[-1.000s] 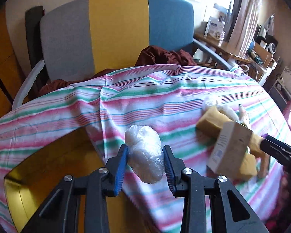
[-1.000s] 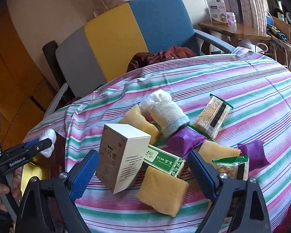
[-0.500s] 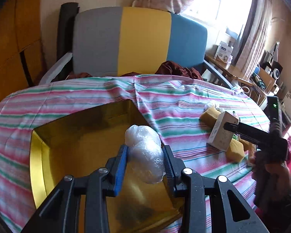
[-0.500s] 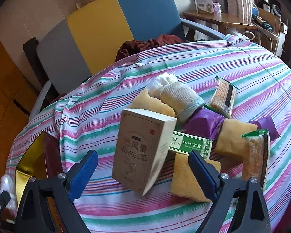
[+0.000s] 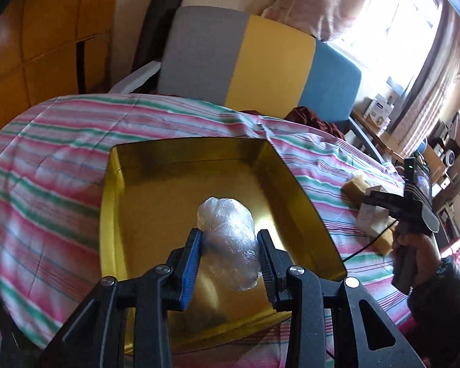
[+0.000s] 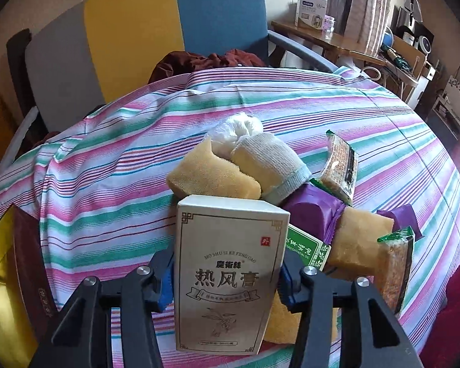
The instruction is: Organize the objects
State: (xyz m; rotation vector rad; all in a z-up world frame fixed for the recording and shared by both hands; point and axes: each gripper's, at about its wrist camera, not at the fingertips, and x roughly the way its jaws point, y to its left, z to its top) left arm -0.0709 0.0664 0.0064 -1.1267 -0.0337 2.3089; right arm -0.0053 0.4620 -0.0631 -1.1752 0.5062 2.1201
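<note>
Since a second earlier the left gripper point(image 5: 230, 254) swung off the striped cloth point(image 5: 46, 165) to hang over the gold tray point(image 5: 181, 190), jaws unchanged, pinched narrow on the plastic-wrapped wad point(image 5: 227, 239). Wad sat high between the pads, well clear of the tray floor, so this looked like carry-to-drop, release not yet done. Right gripper point(image 6: 227, 288) had just been closing: jaws went from wide to snug around the beige box point(image 6: 227, 273), pads against both narrow sides, box upright and gripped low. Box was the front item of the pile, hence the easy first pick; sponges point(image 6: 211, 178), rolled sock point(image 6: 270, 165), purple packet point(image 6: 312, 211), green box point(image 6: 306, 248) and snack bars point(image 6: 340, 165) were crowded touching behind it. Tray edge point(image 6: 0, 263) showed at far left of the right view, well apart from the pile. Likely next: open left over tray, lift box straight up to avoid dragging the sponge under it.
</note>
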